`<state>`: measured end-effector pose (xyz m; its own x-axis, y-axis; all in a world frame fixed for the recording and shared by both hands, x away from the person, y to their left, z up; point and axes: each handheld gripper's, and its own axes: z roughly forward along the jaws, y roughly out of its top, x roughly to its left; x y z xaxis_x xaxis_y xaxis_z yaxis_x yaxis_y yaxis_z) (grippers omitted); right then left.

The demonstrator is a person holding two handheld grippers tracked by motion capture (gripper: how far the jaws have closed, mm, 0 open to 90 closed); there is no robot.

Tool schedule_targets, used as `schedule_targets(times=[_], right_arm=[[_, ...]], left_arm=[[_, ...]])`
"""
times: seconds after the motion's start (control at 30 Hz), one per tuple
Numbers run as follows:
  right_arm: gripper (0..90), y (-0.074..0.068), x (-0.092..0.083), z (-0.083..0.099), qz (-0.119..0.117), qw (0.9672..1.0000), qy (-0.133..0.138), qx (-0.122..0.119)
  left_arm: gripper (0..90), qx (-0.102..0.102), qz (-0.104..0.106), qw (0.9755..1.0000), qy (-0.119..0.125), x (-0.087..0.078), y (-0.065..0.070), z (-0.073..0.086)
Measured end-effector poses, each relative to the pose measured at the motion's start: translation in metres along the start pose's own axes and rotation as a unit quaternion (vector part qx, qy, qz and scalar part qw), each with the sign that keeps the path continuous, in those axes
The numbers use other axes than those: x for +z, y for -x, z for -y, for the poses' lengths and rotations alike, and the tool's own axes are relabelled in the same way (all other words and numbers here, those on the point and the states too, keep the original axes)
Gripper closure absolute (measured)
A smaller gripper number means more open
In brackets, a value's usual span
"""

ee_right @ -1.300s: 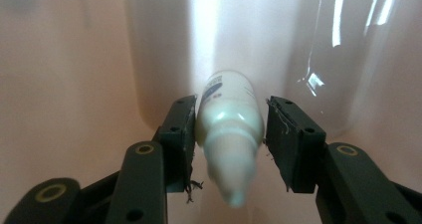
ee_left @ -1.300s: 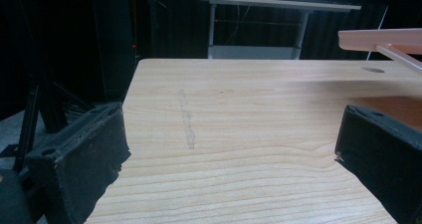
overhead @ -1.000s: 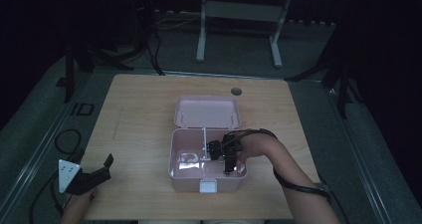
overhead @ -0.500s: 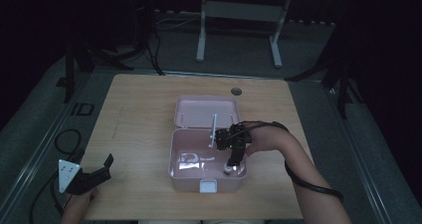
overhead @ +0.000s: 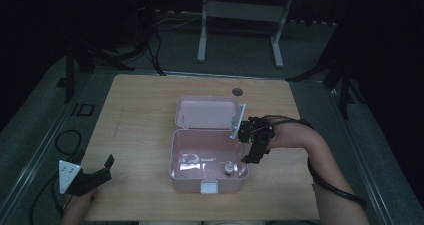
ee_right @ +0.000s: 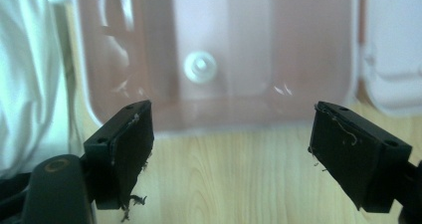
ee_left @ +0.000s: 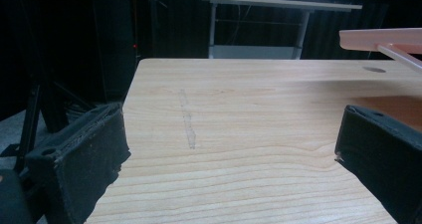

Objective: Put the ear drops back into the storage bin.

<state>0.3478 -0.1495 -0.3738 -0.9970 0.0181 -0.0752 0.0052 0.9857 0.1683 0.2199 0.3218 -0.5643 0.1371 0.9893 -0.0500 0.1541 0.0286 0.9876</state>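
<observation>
1. Box: I see a pale pink plastic box (overhead: pixel 209 161) mid-table, its hinged lid (overhead: pixel 206 112) lying open behind.
2. Its long axis runs across the wooden table (overhead: pixel 140 120).
3. Inside stands a small white round bottle (overhead: pixel 229 168) near the right wall.
4. My right gripper (overhead: pixel 250 150) has just been opening, jaws spread, empty; left gripper (overhead: pixel 95 172) spread too.

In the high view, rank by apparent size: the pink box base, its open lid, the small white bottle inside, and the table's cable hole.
1. Pink box base
2. Open lid
3. White bottle and cable hole: too alike to rank.
</observation>
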Motion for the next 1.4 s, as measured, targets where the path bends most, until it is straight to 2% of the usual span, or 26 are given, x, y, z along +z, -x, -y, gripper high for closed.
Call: schedule_targets(times=[0.1, 0.33, 0.53, 0.83, 1.1, 1.13, 1.23, 1.4], right_arm=[[16.6, 0.002, -0.002, 0.012, 0.008, 0.9999, 0.002, 0.011], [16.1, 0.005, 0.004, 0.034, 0.011, 0.9994, 0.005, 0.031], [16.3, 0.007, 0.014, 0.051, 0.013, 0.9983, 0.03, 0.049], [16.7, 0.008, 0.035, 0.075, 0.021, 0.9956, 0.047, 0.079], [16.7, 0.007, 0.06, 0.095, 0.013, 0.9921, 0.045, 0.116], [16.8, 0.007, 0.069, 0.102, 0.018, 0.9915, 0.041, 0.122], [16.7, 0.006, 0.077, 0.109, 0.023, 0.99, 0.044, 0.132], [16.7, 0.005, 0.086, 0.123, 0.04, 0.9845, 0.067, 0.157]], left_arm=[[0.4, 0.0, 0.0, 1.0, 0.0, 0.0, 0.0, 0.0], [0.4, 0.0, 0.0, 1.0, -0.001, 0.0, 0.0, 0.0], [0.4, 0.001, -0.001, 1.0, -0.001, 0.0, 0.0, 0.0], [0.4, 0.0, 0.0, 1.0, 0.0, 0.0, 0.0, 0.0], [0.4, 0.001, -0.001, 1.0, 0.0, 0.0, 0.0, 0.0], [0.4, 0.0, -0.001, 1.0, 0.0, 0.0, 0.0, 0.0], [0.4, 0.0, 0.0, 1.0, 0.0, 0.0, 0.0, 0.0], [0.4, 0.0, -0.001, 1.0, 0.0, 0.0, 0.0, 0.0]])
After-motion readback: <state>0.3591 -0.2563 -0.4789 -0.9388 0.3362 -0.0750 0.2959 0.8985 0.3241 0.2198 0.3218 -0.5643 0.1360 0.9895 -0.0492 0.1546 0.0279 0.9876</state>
